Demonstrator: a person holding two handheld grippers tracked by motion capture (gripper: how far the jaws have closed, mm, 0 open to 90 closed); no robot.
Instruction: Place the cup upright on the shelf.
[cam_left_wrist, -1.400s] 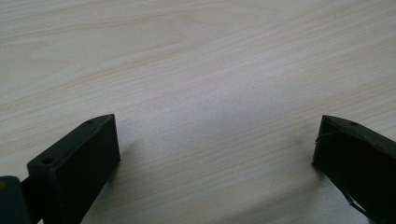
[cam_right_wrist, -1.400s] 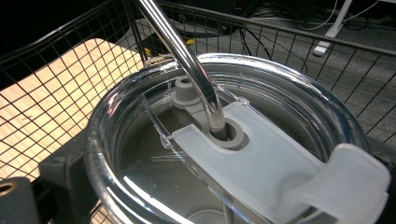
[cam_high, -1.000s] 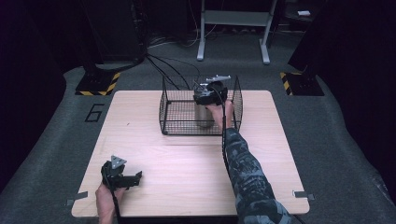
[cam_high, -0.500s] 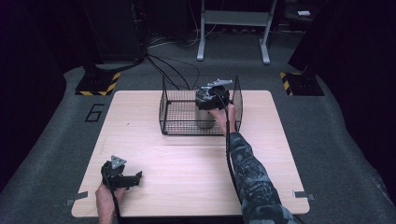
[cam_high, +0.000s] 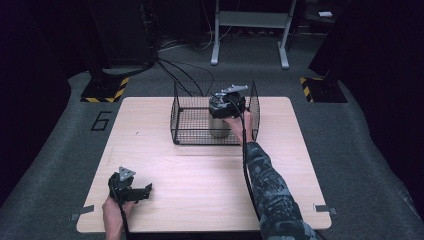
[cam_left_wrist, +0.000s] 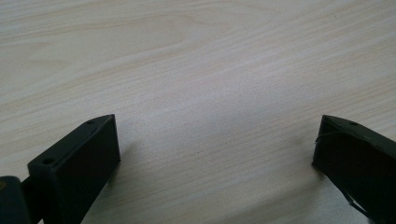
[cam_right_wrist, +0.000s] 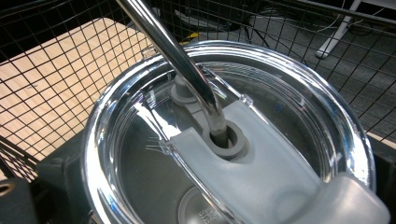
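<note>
Grippers work at opposite ends of a pale wooden table (cam_high: 200, 165). At the near left corner, the left gripper (cam_high: 134, 190) rests low over bare wood with its jaws spread wide and nothing between them; the left gripper view shows only wood grain in the gap.

Farther right, at the back of the table, a black wire basket (cam_high: 192, 125) stands with a steel tumbler (cam_high: 218, 126) upright inside it, toward its right half. The right gripper (cam_high: 227, 105) comes down over the top of the tumbler, the person's camouflage sleeve (cam_high: 270, 185) stretching in from the near edge. In the right gripper view the tumbler's clear lid (cam_right_wrist: 233, 140) sits directly between the black jaws, which flank its rim on either side, and a metal straw (cam_right_wrist: 182, 60) rises through the grey slider toward the upper left. The jaws appear closed against the tumbler just below the lid, though the contact itself is hidden by the rim.

The step in hand looks like a move of the tumbler in or out of the basket. Doing it well likely means keeping the cup vertical, holding the squeeze firm on the smooth metal wall, and travelling straight up or down so that the base and straw stay clear of the basket wires on the right side, which stand near the gripper.
</note>
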